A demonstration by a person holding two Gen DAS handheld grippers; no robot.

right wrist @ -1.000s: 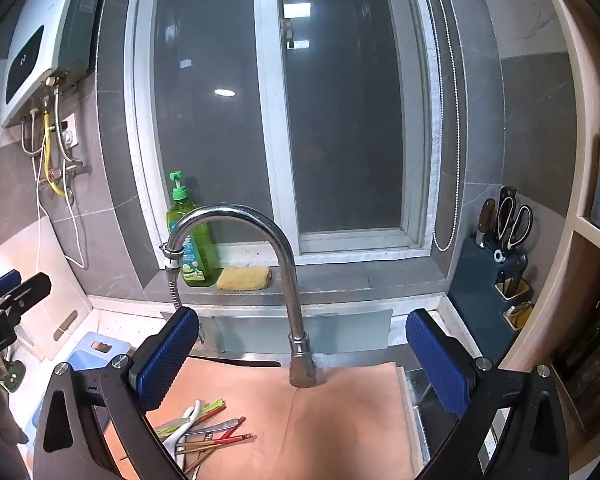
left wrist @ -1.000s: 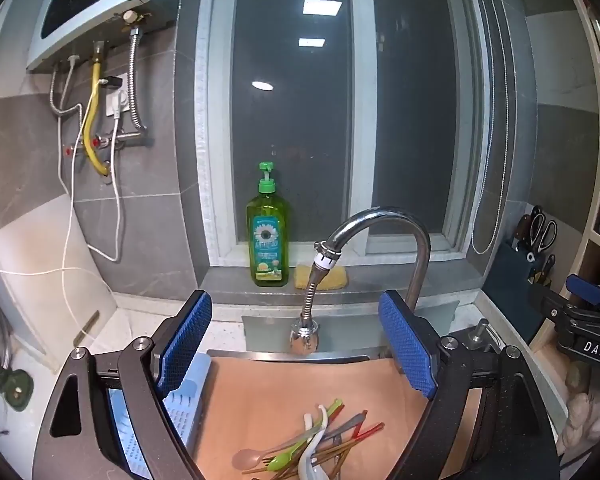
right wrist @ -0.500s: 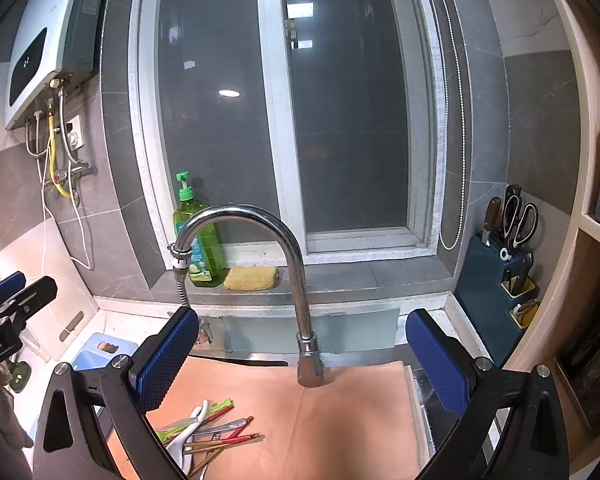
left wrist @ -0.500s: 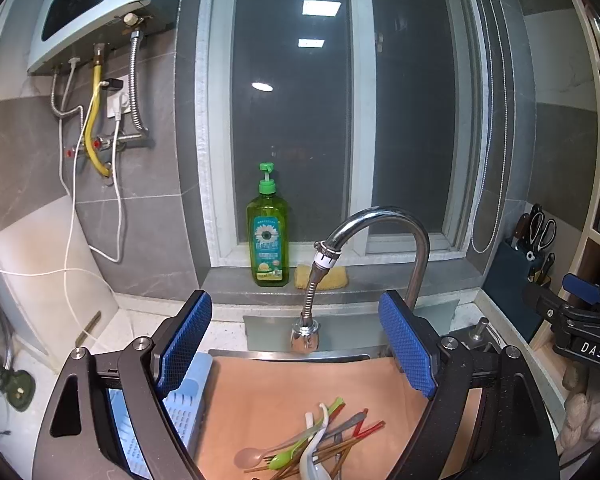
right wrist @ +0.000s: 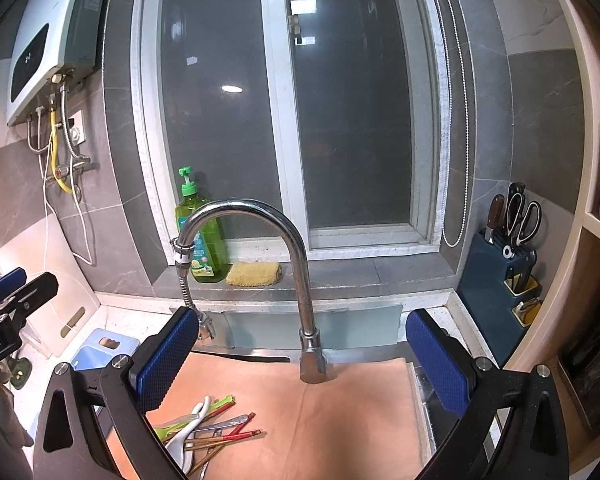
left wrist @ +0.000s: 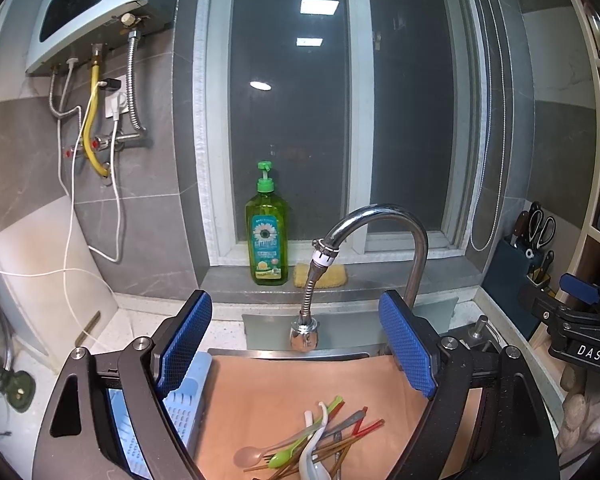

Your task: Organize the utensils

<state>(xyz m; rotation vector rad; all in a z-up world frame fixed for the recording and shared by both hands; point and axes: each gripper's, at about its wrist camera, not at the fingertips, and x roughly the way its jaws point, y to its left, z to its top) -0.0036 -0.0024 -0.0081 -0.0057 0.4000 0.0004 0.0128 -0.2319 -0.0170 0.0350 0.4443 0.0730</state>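
A heap of utensils (left wrist: pixel 316 440) lies on a tan board (left wrist: pixel 280 384) over the sink: a pink spoon, a green fork, a white spoon, red-tipped chopsticks and grey pieces. The heap also shows in the right wrist view (right wrist: pixel 208 428), at the lower left of the board (right wrist: pixel 340 408). My left gripper (left wrist: pixel 296 344) is open and empty, held above and behind the heap. My right gripper (right wrist: pixel 302 360) is open and empty, held above the board, with the heap by its left finger. A light blue perforated tray (left wrist: pixel 180 412) lies left of the board.
A chrome faucet (right wrist: pixel 300 280) with a hose spout (left wrist: pixel 312 280) arches over the sink. A green soap bottle (left wrist: pixel 266 232) and a yellow sponge (right wrist: pixel 254 274) stand on the window sill. A knife block (right wrist: pixel 500 264) stands at the right. A white cutting board (left wrist: pixel 40 272) leans at the left.
The right wrist view has shifted a little, so the faucet and heap now sit further right in it. The left gripper has barely moved. Both stay open.
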